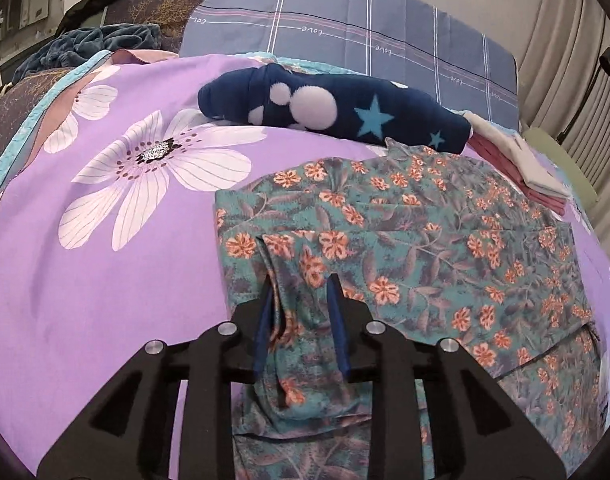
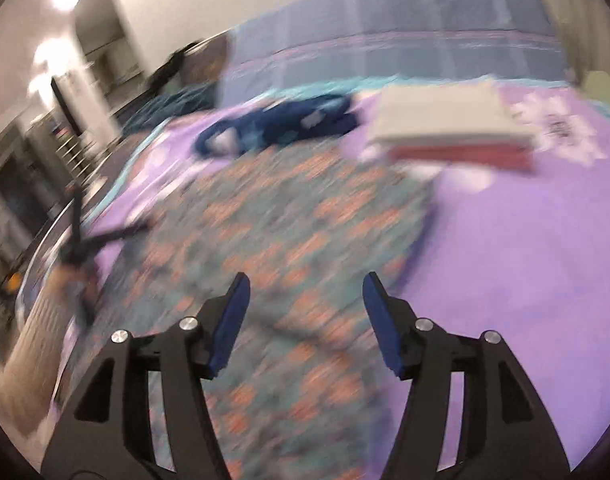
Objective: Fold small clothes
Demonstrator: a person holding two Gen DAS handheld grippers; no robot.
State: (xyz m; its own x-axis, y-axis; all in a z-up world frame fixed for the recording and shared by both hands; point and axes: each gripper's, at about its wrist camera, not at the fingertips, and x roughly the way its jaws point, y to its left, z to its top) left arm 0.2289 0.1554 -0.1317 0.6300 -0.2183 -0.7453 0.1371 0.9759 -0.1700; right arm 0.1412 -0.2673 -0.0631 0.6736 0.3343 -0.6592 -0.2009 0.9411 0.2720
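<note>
The floral garment (image 1: 405, 240) lies spread on the purple bedspread (image 1: 105, 280), toward the near edge of the bed, with one side already turned over onto itself. The left hand-held gripper (image 1: 301, 304) stands over the near edge of the garment with a bunched fold of fabric between its blue pads (image 1: 337, 320); the jaws are slightly apart and do not appear to press the cloth. The right hand-held gripper (image 2: 305, 320) hangs above the garment with jaws wide apart and nothing between them; this view is heavily blurred. A navy starred garment (image 1: 325, 112) lies near the far edge, just beside a folded stack (image 1: 517, 160) toward the right. Risk: the loose fold may cling to the left pads and drag out of alignment on withdrawal, undoing the crease. Thin fabric wrinkles readily, so an off-centre grasp by the right gripper may skew the next fold.
</note>
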